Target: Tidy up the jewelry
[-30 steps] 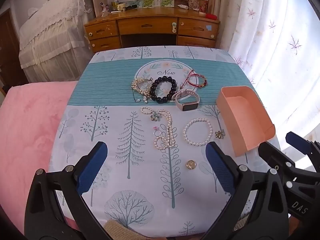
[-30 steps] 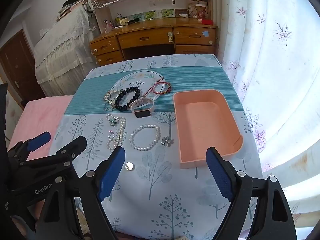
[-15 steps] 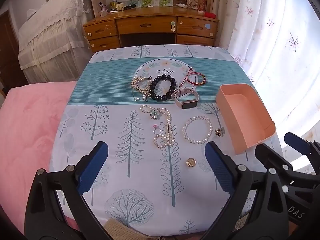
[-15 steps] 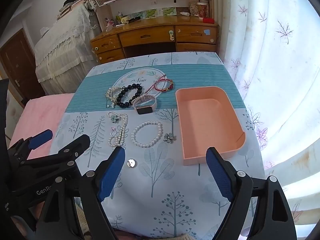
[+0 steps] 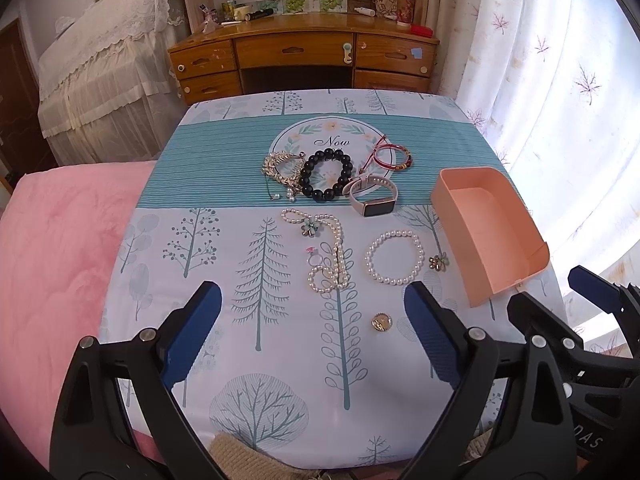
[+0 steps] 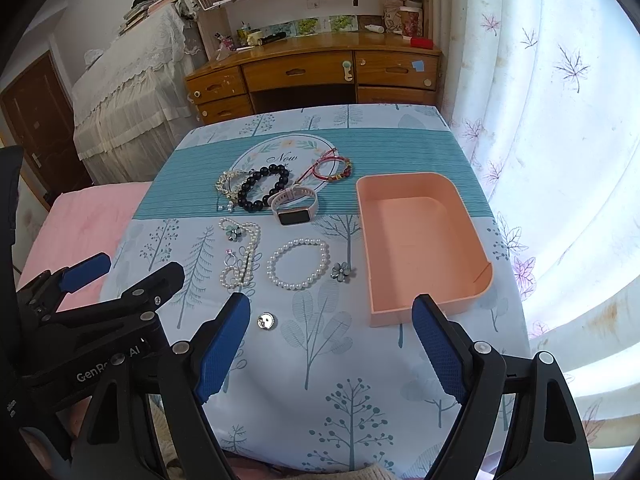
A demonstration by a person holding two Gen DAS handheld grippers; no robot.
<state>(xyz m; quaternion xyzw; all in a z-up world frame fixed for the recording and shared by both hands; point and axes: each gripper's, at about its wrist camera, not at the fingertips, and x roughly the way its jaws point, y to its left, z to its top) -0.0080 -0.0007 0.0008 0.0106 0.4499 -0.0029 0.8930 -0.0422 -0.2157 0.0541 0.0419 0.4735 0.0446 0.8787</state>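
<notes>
Both tongs held wide apart, gripping nothing: left gripper low over the near edge of the table, right gripper beside it, one blue pad just short of the tray's near wall. Jewelry spread across the tree-print cloth. Far row on the teal stripe: gold chain cluster, black bead bracelet in a closed ring touching it, red cord bracelet with small beads, pink-strapped smartwatch with dark rectangular face. Nearer row: long pearl strand looped at its end, a flower charm on it, small ring just beside; round pearl bracelet; flower brooch between bracelet and tray; gold round pin nearest, apart. Peach tray at the table's right side, nothing inside
</notes>
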